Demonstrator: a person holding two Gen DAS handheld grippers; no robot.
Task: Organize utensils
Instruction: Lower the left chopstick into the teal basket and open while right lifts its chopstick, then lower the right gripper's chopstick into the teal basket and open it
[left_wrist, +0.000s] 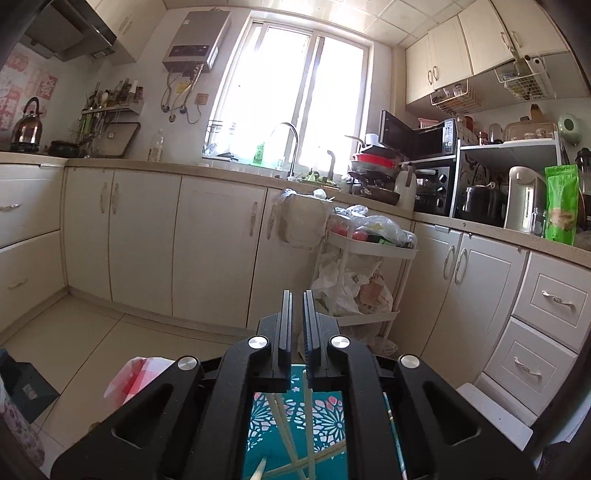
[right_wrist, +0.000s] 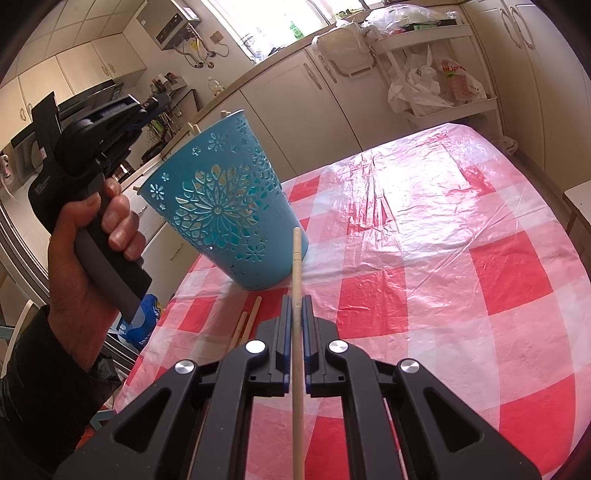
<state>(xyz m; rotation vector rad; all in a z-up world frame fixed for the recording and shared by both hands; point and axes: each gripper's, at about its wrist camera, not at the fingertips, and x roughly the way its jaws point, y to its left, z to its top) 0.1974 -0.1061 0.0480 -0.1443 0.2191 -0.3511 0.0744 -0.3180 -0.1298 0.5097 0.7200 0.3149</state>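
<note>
A kitchen table covered in a red-and-white checked plastic cloth fills the right wrist view. The right gripper points down toward it, its jaws closed on a pale wooden chopstick that runs straight between the fingers and pokes out past their tips. Just beyond that tip stands a teal plastic holder with cut-out flower patterns, tilted in this view, near the table's left edge. A few chopstick ends show above its rim. Two more loose chopsticks lie on the cloth close beside the gripper's left finger.

To the left, a person's hand grips the handle of the left gripper (its jaws nearly together, nothing between them). Beneath its body, the left wrist view looks down into the holder, where several chopsticks cross.
</note>
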